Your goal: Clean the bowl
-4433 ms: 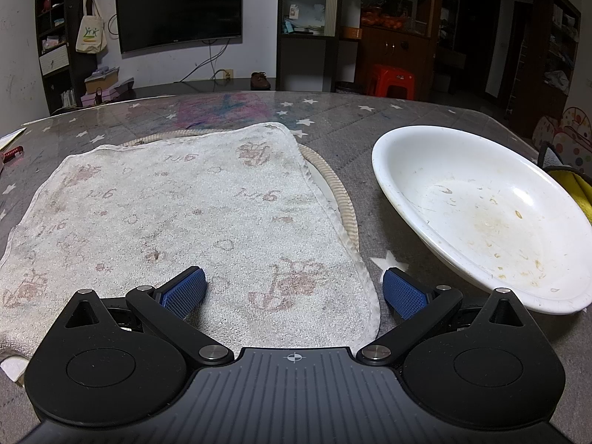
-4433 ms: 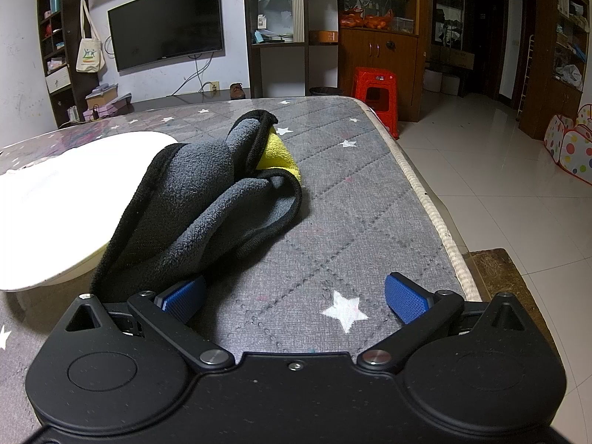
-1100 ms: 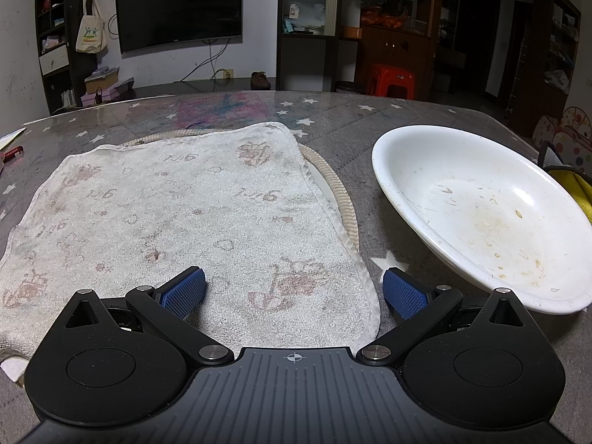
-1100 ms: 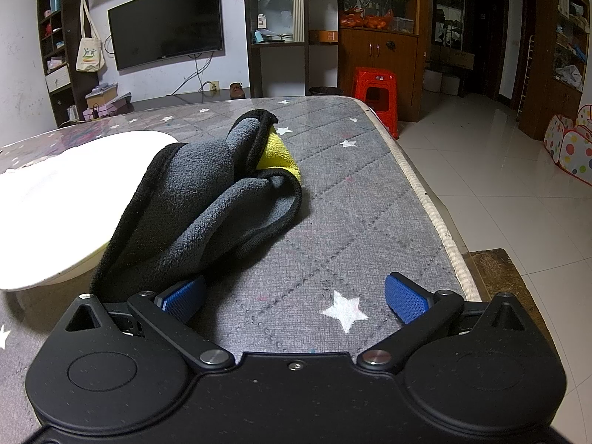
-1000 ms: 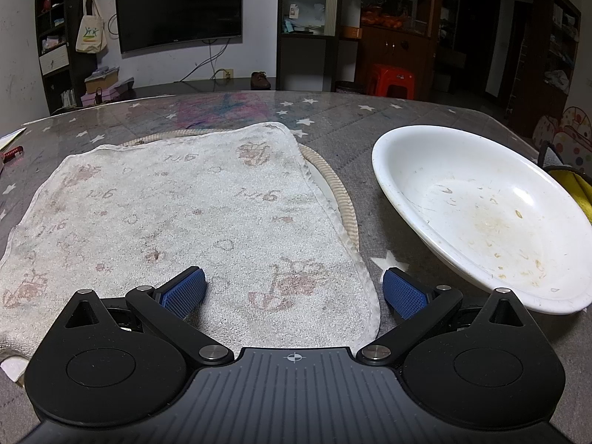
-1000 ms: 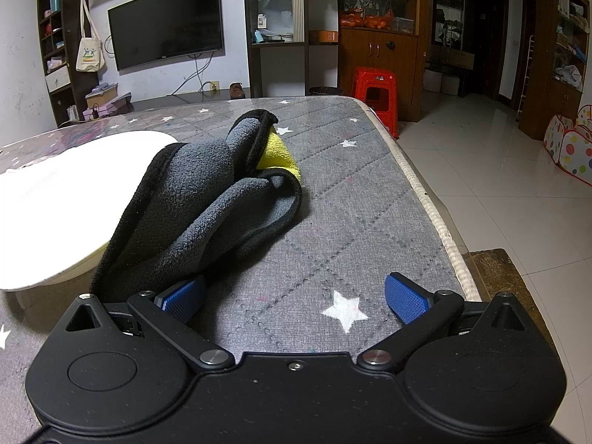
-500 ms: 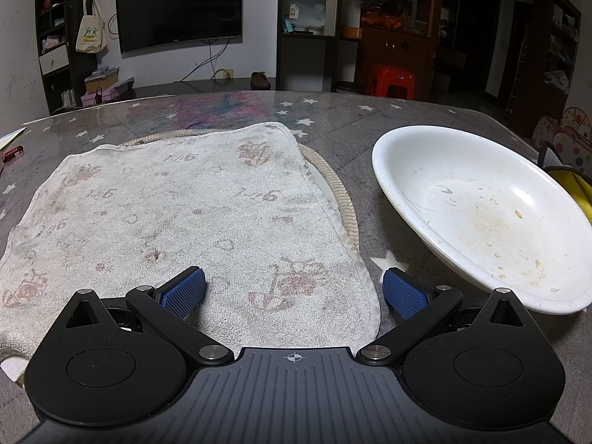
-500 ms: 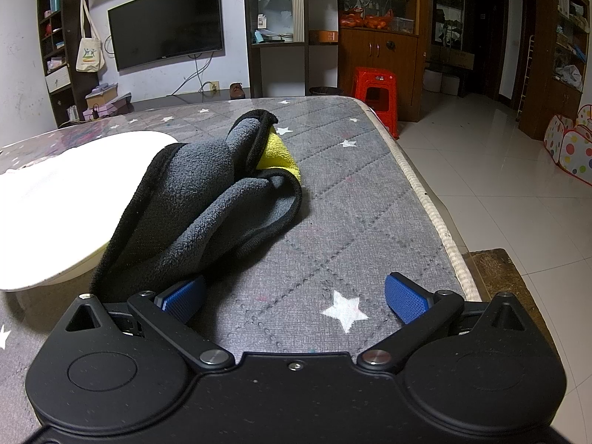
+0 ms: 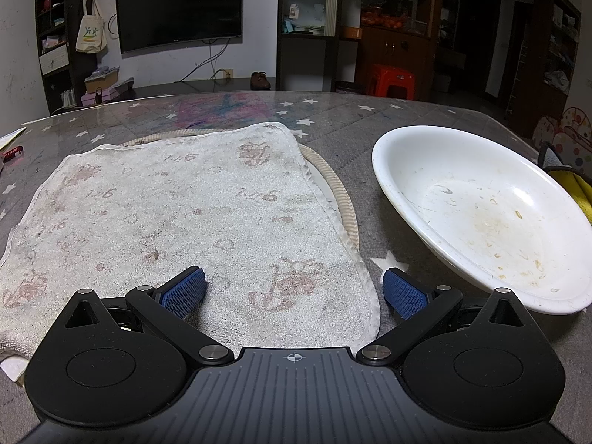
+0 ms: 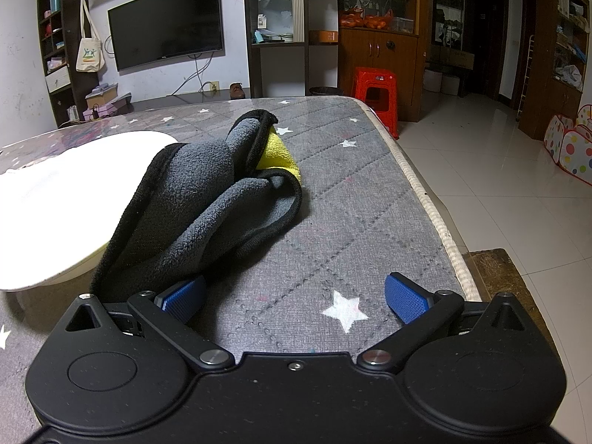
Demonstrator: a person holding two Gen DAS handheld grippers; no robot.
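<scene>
A wide white bowl (image 9: pixel 481 218) with food smears and crumbs sits on the table at the right of the left wrist view; its rim (image 10: pixel 48 192) shows at the left of the right wrist view. A crumpled grey and yellow cloth (image 10: pixel 207 192) lies beside the bowl, right in front of my right gripper (image 10: pixel 294 296), which is open and empty, its left pad next to the cloth's near end. My left gripper (image 9: pixel 292 288) is open and empty, low over the near edge of a stained white towel (image 9: pixel 185 222), left of the bowl.
The towel lies over a round woven mat (image 9: pixel 333 185). The grey star-print table (image 10: pixel 351 222) ends at its right edge (image 10: pixel 436 218), with tiled floor beyond. A red pen (image 9: pixel 11 152) lies at the far left. A red stool (image 10: pixel 375 88) stands past the table.
</scene>
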